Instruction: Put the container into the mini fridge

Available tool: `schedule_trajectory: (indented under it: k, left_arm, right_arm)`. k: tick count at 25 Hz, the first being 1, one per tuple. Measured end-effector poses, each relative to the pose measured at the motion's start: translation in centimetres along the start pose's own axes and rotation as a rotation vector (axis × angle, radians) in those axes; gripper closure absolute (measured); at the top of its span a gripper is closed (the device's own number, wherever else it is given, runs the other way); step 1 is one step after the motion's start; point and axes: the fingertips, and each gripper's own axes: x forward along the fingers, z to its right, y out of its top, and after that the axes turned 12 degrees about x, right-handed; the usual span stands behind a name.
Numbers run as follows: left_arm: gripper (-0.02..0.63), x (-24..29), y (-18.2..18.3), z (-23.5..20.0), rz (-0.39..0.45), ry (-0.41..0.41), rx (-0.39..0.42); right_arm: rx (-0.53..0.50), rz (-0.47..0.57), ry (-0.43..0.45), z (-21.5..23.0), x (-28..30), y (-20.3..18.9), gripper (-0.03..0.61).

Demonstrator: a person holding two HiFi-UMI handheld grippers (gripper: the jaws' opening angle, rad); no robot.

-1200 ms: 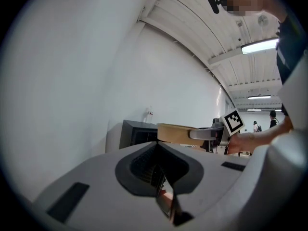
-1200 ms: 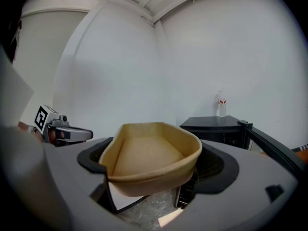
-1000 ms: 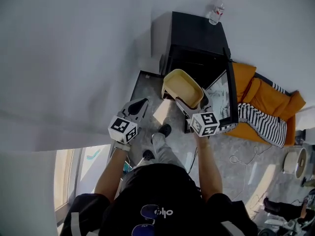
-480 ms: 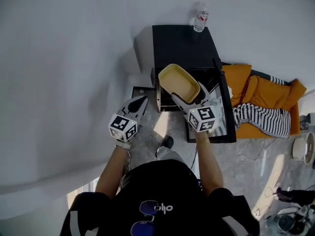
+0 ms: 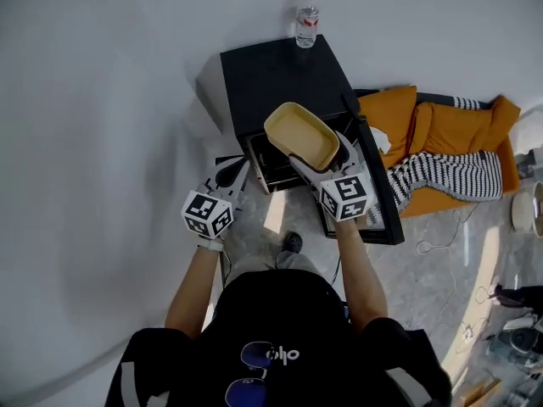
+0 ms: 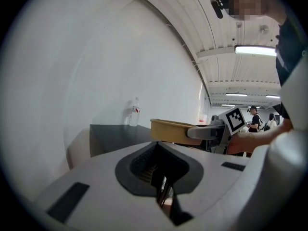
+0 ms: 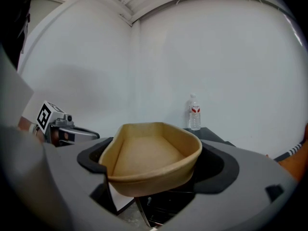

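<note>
An empty tan container (image 5: 302, 134) (image 7: 150, 158) hangs in the air, and my right gripper (image 5: 327, 166) is shut on its near end. It is above the open front of the black mini fridge (image 5: 273, 79), whose door (image 5: 379, 185) swings out to the right. My left gripper (image 5: 230, 180) (image 6: 163, 196) is lower left of the fridge with its jaws shut on nothing. The left gripper view shows the container (image 6: 172, 130) from the side, level with the fridge top (image 6: 118, 134).
A water bottle (image 5: 307, 25) (image 7: 194, 112) stands on the fridge's far edge by the white wall. An orange cushion (image 5: 424, 138) and a striped cloth (image 5: 441, 172) lie on the floor to the right of the door. Cables (image 5: 441, 236) trail on the grey floor.
The head view has swung, so the fridge now sits further left and more centred. The right gripper has carried the container a little up and left, over the fridge opening. The left gripper has kept its place.
</note>
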Motion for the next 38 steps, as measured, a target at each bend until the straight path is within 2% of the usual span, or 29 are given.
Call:
schedule_trajectory:
  k: [9,14,21,29,38]
  left_arm:
    - [0.606,3.3,-0.5,0.0,0.004,-0.152,0.004]
    - [0.606,2.6,-1.1,0.0,-0.001,-0.248,0.007]
    - [0.606,2.3,-2.1,-0.3,-0.001,-0.340,0.010]
    - [0.606,3.2,-2.8,0.3,-0.006,-0.394,0.014]
    - [0.606,4.6,-5.7,1.5,-0.053,-0.409,0.010]
  right_arm:
    - [0.036,0.012,-0.160,2.4,-2.0,-1.5,0.048]
    - [0.060,0.029,-0.254,1.6,-3.1,-2.7,0.048]
    - [0.074,0.047,-0.350,0.9,-3.8,-4.0,0.048]
    - [0.092,0.047,-0.408,1.8,-5.0,-5.5,0.048]
    - [0.138,0.014,-0.426,4.2,-5.1,-10.1,0.048]
